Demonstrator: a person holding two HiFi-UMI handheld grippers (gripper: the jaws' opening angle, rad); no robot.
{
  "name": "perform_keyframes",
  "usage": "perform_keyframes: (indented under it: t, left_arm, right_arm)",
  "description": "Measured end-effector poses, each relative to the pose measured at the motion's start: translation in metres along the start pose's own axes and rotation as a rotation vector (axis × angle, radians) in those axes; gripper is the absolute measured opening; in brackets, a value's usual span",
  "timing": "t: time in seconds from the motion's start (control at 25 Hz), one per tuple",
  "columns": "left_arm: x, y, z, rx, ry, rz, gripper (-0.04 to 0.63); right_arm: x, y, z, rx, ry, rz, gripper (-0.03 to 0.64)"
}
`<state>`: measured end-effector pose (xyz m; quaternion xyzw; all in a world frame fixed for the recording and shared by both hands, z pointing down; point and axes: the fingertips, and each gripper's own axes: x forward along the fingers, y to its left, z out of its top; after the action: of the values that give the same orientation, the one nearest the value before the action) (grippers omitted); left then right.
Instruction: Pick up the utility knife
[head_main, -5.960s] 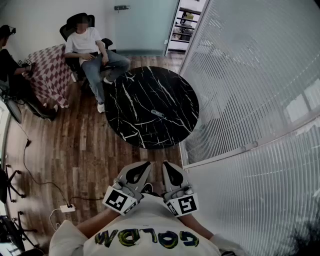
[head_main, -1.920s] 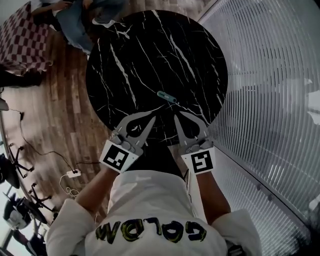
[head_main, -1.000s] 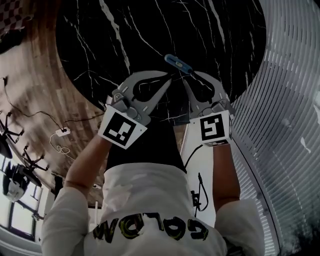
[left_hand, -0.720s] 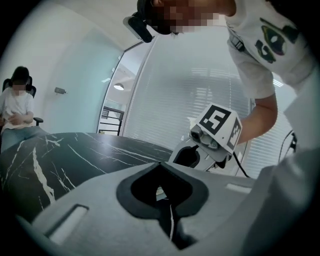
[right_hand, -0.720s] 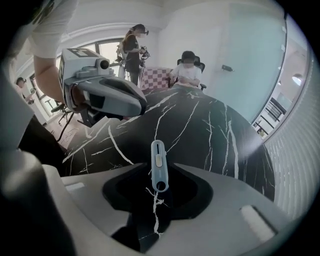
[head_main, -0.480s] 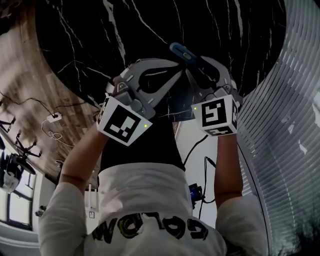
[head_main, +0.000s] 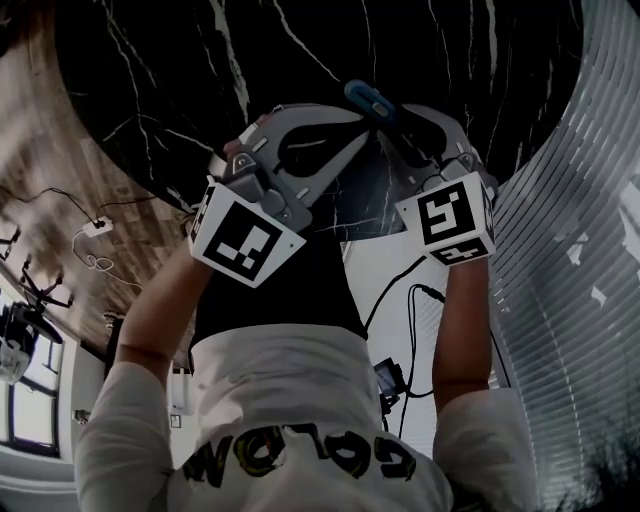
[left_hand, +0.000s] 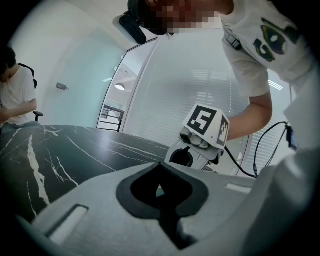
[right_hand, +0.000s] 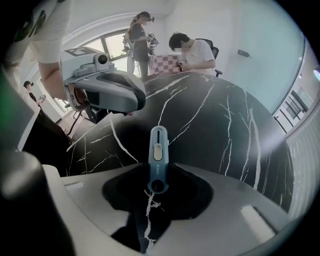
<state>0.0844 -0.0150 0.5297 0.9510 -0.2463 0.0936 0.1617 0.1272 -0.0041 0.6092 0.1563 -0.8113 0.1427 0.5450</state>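
- Utility knife (right_hand: 158, 150): a slim blue-grey plastic body with a pale thumb slider and a round hole at its near end. It lies flat on the round black marble table (right_hand: 215, 125) with white veins, near the edge closest to you.
- Right gripper (right_hand: 159, 170): it points steeply down over the near end of the utility knife. Its jaws have just been closing and now stand at a narrow gap no wider than the handle. The handle sits between the tips, which meet both of its long sides as far as the right gripper view shows. The holed end shows inside the hollow behind the tips.
- Left gripper (left_hand: 161, 167): its jaws are together with nothing between them. It hangs just beside the right gripper, above the table edge, and takes no part in the grasp.
- Done: approach and alignment over the handle look finished, and the pinch looks made or very nearly made.
- Left to do: the knife rests on the marble, so the lift is not yet done. Confirm a firm hold on the handle, then raise it clear of the table.
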Motion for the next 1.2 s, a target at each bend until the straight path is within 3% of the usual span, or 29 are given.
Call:
perform_keyframes:
  t: [0.36, 0.64, 1.08, 1.2]
  left_arm:
    - [-0.018, 0.000, 0.002, 0.038, 0.043, 0.000, 0.003]
    - [-0.045, -0.003, 0.035, 0.048, 0.030, 0.055, 0.003]
    - [-0.086, -0.017, 0.130, 0.078, -0.024, 0.136, 0.003]
    - [-0.097, -0.025, 0.160, 0.094, -0.074, 0.163, 0.003]
  right_arm:
    - [0.000, -0.002, 0.001, 0.005, -0.021, -0.029, 0.129]
    - [-0.036, 0.000, 0.024, 0.032, -0.103, -0.102, 0.129]
    - [-0.152, 0.000, 0.095, 0.099, -0.390, -0.296, 0.130]
    - [-0.187, 0.002, 0.112, 0.119, -0.469, -0.338, 0.129]
